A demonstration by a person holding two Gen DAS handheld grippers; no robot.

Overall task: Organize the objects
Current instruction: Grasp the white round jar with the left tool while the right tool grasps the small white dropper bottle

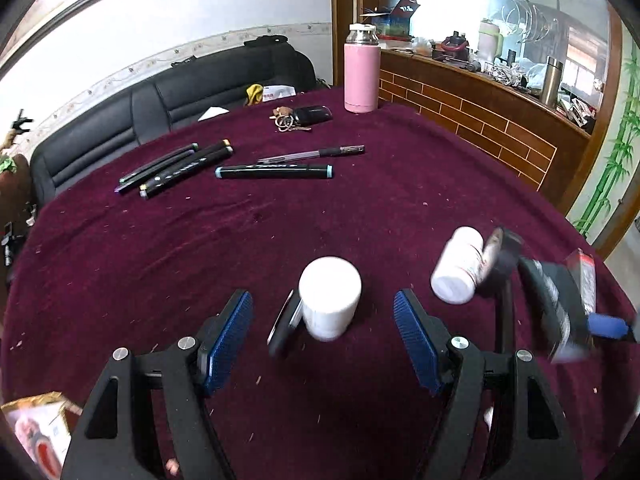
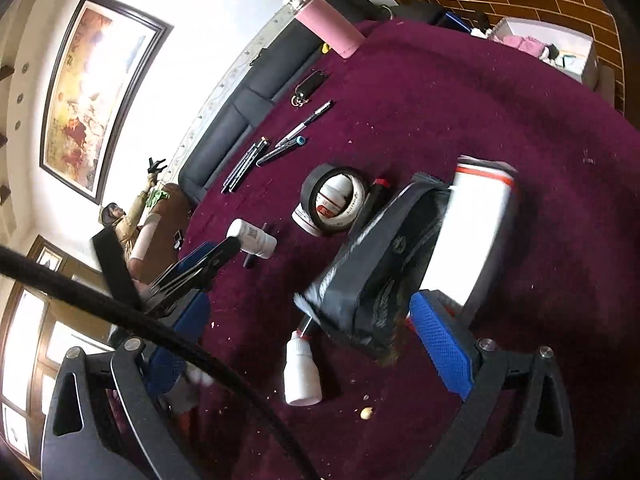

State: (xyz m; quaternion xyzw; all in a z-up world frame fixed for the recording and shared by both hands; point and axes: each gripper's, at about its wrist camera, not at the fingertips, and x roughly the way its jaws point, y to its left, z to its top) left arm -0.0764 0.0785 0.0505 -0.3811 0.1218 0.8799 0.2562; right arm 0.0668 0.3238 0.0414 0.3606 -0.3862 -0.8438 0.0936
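Left gripper (image 1: 323, 334) fingers spread, bottle (image 1: 329, 298) between.

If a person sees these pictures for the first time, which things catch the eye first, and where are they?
The dark red tablecloth fills both views. In the left wrist view, a white bottle stands between the open fingers of the left hand-held gripper, and a tall pink flask stands at the far edge. Black markers lie in a loose group at the far left.

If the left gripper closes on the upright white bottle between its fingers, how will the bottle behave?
The white bottle looks like smooth plastic, so it may slip slightly. It seems small and probably light. A sideways nudge could tip it, then it could roll on the cloth.
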